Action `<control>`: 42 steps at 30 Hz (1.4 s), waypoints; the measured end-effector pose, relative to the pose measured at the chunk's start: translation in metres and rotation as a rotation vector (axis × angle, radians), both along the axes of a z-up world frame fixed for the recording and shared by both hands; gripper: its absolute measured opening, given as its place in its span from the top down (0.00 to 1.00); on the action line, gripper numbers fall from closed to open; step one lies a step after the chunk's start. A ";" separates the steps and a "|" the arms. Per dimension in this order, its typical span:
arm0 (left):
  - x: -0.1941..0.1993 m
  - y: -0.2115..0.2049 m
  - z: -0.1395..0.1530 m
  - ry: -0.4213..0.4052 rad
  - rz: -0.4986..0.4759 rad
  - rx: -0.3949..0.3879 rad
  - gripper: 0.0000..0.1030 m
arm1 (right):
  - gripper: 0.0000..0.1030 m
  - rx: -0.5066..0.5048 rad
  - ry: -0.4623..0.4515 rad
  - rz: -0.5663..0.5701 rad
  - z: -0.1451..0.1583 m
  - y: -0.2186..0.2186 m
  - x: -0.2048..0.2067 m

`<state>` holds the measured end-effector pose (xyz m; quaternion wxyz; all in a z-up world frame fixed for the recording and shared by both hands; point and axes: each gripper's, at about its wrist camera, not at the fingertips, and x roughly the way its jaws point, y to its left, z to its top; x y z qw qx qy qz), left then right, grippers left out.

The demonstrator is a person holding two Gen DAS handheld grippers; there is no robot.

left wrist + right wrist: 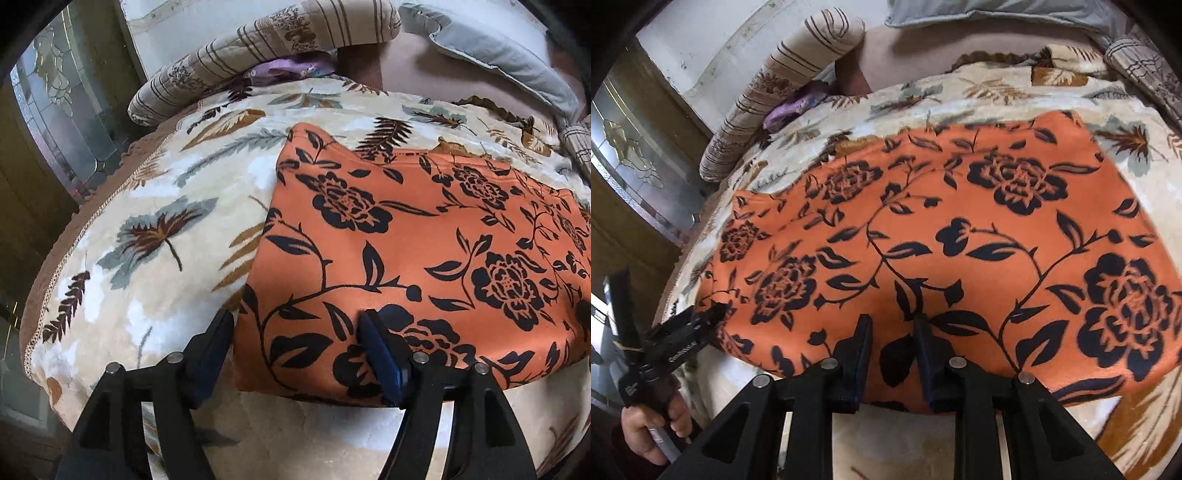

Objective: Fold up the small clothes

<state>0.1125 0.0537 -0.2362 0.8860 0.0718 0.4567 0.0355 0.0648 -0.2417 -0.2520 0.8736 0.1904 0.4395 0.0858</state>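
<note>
1. Leaf-print blanket point(155, 206): cream plush with grey, brown and tan leaves and a brown stitched edge. It covered the bed and carried everything else listed.
2. Orange garment point(960, 236): orange cloth with black roses and vines, lying flat on the blanket. It filled the centre of the right wrist view, and ran from centre toward 3 o'clock in the left wrist view. Its near hem lay at 6 o'clock, just ahead of both tools.
3. Striped bolster point(258, 48): beige with brown lines and floral patches, curved along the far edge of the bed at 11 to 12 o'clock.
4. Grey pillow point(498, 51): pale grey, at 1 o'clock, beyond the blanket's far edge.
5. Glass door panel point(62, 110): leaded and frosted, set in wood, at 9 to 10 o'clock beside the bed.
6. Left gripper point(295, 332): black with blue pads, fingers wide apart. They straddled the garment's near left corner: one finger over the blanket, one over the cloth. Nothing was pinched.
7. Right gripper point(892, 332): same make, fingers a little apart over the near hem, centre. Whether the pads touched the cloth could not be told.
8. Purple cloth point(288, 68): small and crumpled, tucked under the bolster at 12 o'clock.
</note>
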 end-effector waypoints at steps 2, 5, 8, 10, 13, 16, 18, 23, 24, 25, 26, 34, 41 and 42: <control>-0.002 -0.001 0.006 -0.024 -0.002 0.008 0.30 | 0.74 0.005 -0.049 -0.013 0.010 -0.004 -0.005; -0.006 -0.003 0.017 -0.062 -0.003 0.001 0.30 | 0.74 0.010 -0.115 -0.015 0.022 -0.002 -0.008; -0.008 -0.005 0.028 -0.098 -0.004 0.003 0.30 | 0.74 -0.014 -0.138 0.010 0.028 0.007 -0.004; -0.010 -0.007 0.036 -0.128 -0.008 0.006 0.30 | 0.74 -0.019 -0.120 0.025 0.022 0.015 0.003; -0.011 -0.009 0.045 -0.154 -0.011 0.001 0.30 | 0.74 -0.007 -0.090 0.037 0.013 0.018 0.009; -0.013 -0.014 0.052 -0.175 -0.020 0.001 0.30 | 0.74 -0.013 -0.035 0.050 0.000 0.020 0.015; -0.013 -0.017 0.055 -0.183 -0.025 0.000 0.30 | 0.74 -0.009 0.011 0.060 -0.011 0.020 0.019; -0.016 -0.029 0.060 -0.205 -0.043 0.011 0.30 | 0.74 -0.003 -0.010 0.069 -0.012 0.016 0.015; -0.016 -0.032 0.061 -0.205 -0.048 0.016 0.30 | 0.74 -0.001 -0.020 0.066 -0.011 0.014 0.014; -0.016 -0.033 0.061 -0.206 -0.049 0.016 0.30 | 0.74 0.004 -0.034 0.060 -0.008 0.012 0.012; -0.015 -0.034 0.062 -0.207 -0.050 0.016 0.30 | 0.74 0.013 -0.051 0.055 -0.005 0.009 0.011; -0.016 -0.052 0.070 -0.227 -0.073 0.035 0.30 | 0.74 0.107 -0.094 -0.039 0.006 -0.021 0.011; -0.020 -0.067 0.074 -0.234 -0.098 0.036 0.30 | 0.74 0.122 0.045 -0.030 -0.021 -0.025 0.020; -0.021 -0.069 0.074 -0.234 -0.100 0.035 0.30 | 0.74 0.126 0.051 -0.029 -0.024 -0.026 0.020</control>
